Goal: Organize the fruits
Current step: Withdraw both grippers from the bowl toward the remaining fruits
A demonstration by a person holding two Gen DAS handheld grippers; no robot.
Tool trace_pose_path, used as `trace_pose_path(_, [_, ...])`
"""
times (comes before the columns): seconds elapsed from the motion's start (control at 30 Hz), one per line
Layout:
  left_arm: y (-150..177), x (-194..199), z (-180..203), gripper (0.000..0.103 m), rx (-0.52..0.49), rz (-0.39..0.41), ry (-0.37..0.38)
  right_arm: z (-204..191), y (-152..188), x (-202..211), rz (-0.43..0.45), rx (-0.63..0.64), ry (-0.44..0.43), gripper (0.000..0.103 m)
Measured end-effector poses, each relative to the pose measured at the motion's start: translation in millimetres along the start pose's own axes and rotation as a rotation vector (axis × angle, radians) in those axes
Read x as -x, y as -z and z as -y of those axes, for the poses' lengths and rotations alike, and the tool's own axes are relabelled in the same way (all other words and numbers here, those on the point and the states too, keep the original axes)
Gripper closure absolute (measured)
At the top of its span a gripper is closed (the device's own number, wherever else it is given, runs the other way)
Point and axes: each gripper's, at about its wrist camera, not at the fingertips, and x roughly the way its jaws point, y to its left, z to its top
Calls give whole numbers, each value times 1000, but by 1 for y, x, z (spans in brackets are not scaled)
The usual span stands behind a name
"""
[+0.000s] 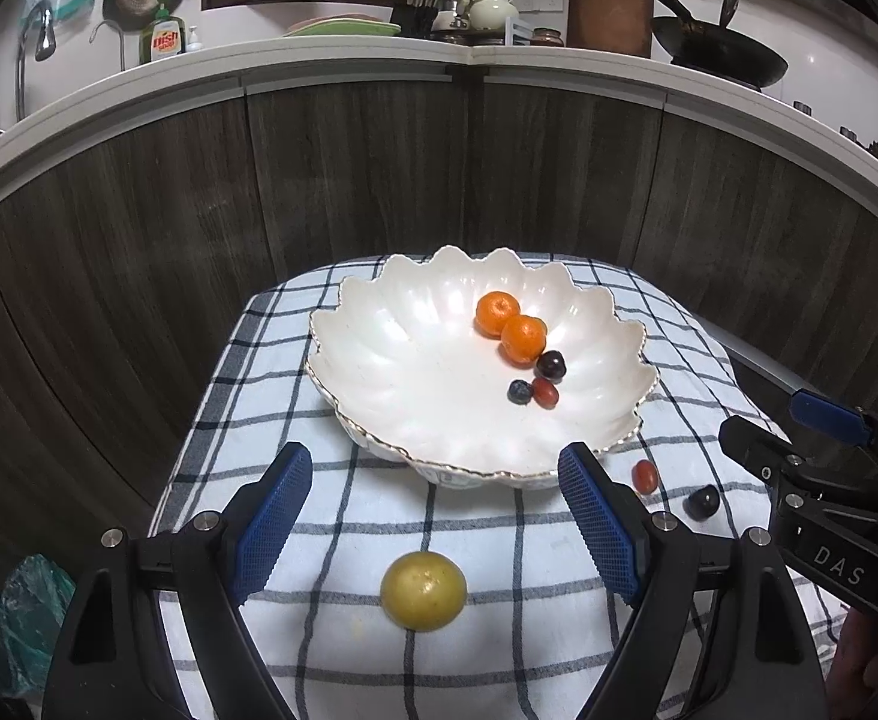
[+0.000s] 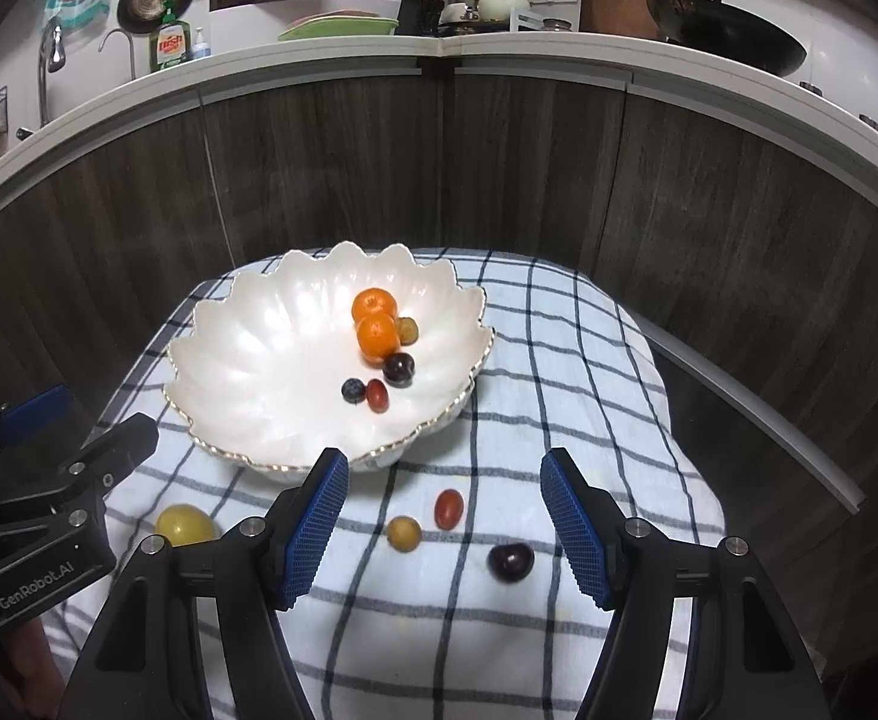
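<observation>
Red oblong tomato (image 2: 448,508) stands lengthwise toward the bowl (image 2: 247,372); both jaws spread, empty.

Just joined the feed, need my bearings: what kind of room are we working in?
A home kitchen, by the look of it. Behind the bowl of fruit runs a counter with a wok, a dish soap bottle beside a tap, and a knife block.

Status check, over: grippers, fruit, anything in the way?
Left gripper open over the yellow fruit. Right gripper open, empty. Four fruits loose on the cloth, rest in the bowl. Path clear.
</observation>
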Motion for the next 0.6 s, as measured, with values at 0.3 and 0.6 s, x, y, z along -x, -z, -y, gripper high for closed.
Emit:
trace_pose_path(0.3, [15,-2,5,19,-2,-5,4,3,16,-3,-1,-3,-1,36])
trace_pose_path(0.6, [33,-10,7,18,-8,-32,13,2,36,-8,-12,6,-6,36])
